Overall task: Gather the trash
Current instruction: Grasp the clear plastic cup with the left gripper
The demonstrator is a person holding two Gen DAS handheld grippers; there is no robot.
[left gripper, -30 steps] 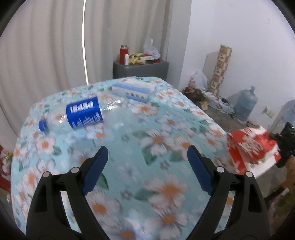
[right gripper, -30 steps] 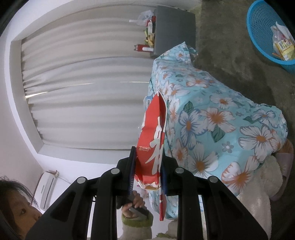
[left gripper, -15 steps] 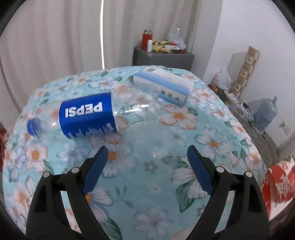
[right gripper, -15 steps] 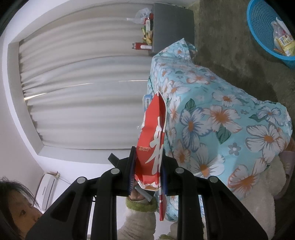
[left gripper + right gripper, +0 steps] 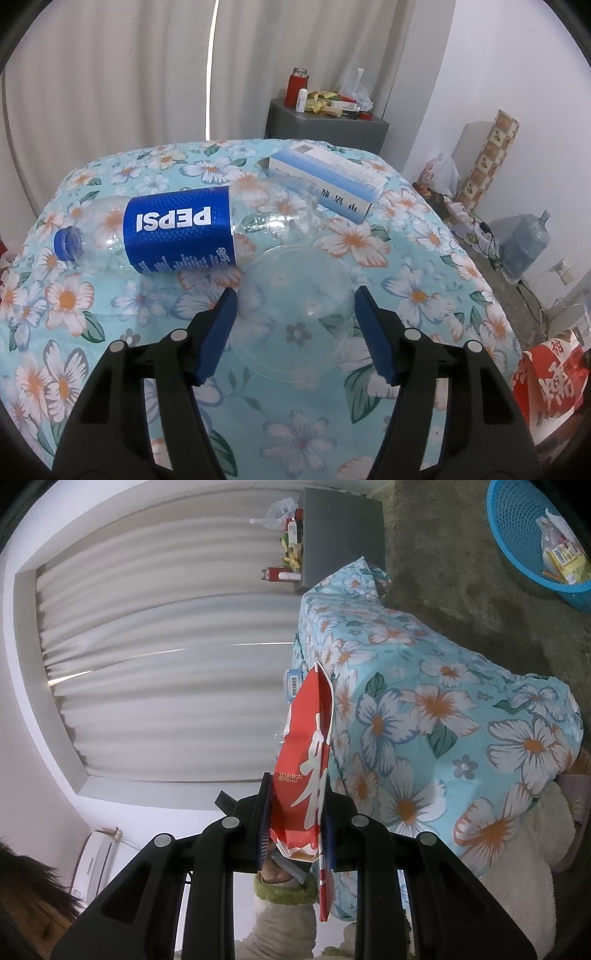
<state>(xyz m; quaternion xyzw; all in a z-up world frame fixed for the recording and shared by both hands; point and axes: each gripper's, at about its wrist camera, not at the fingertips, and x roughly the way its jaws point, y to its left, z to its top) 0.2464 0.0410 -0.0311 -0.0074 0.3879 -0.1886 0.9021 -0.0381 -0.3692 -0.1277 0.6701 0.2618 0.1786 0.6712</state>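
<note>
Clear plastic cup (image 5: pixel 291 314) between open left claw (image 5: pixel 293 332), red bag (image 5: pixel 304 768) pinched in right claw (image 5: pixel 295 834)

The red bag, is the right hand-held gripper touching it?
Touching. In the right wrist view, the right hand-held gripper is shut on the red bag: both blue pads press flat against the bag's lower end, with no gap showing.
</note>
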